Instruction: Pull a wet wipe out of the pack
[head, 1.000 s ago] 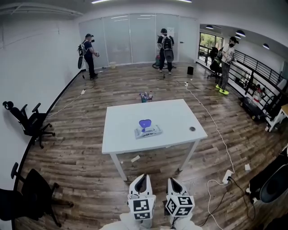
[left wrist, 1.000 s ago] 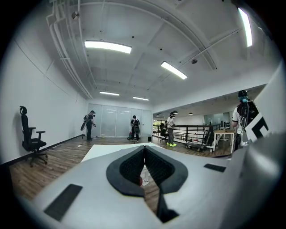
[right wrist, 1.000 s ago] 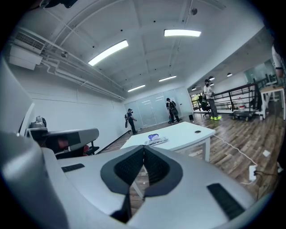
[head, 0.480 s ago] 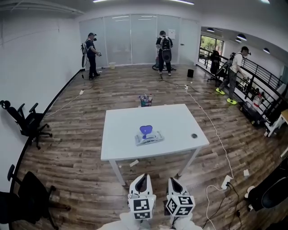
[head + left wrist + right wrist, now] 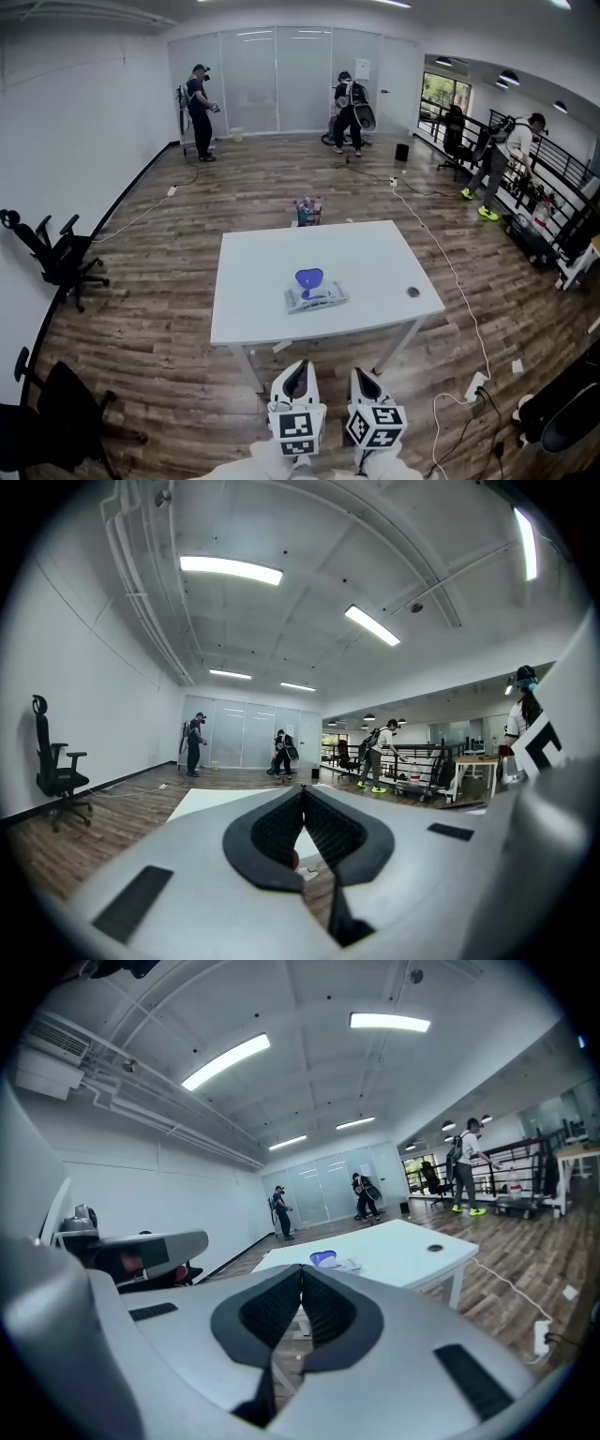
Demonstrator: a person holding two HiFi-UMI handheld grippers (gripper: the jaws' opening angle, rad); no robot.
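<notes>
Chairs come first on the left. A black office chair [image 5: 56, 258] stands by the wall at the desk's nine o'clock, and a second chair [image 5: 58, 412] at seven o'clock is cut off by the picture's edge. The white desk [image 5: 253, 309] fills the middle of the head view. The wipes pack [image 5: 316, 296] lies flat near its centre, with its blue lid [image 5: 308, 278] raised. Its print is too small to read, and I cannot tell whether a wipe sticks out.

The left claw [image 5: 297, 367] is at six o'clock from the pack, well short of the desk. Its jaws are pressed together with nothing between them. In its own view its body hides the pack. Just beside it, the right claw [image 5: 367, 373] is likewise closed and empty. The pack shows above its tips in its own view. The hands holding both claws are mostly cut off at the bottom edge.

A small dark round spot [image 5: 412, 292] sits at the pack's three o'clock, too small to make out. A cable [image 5: 450, 267] trails over the floor on the right.
</notes>
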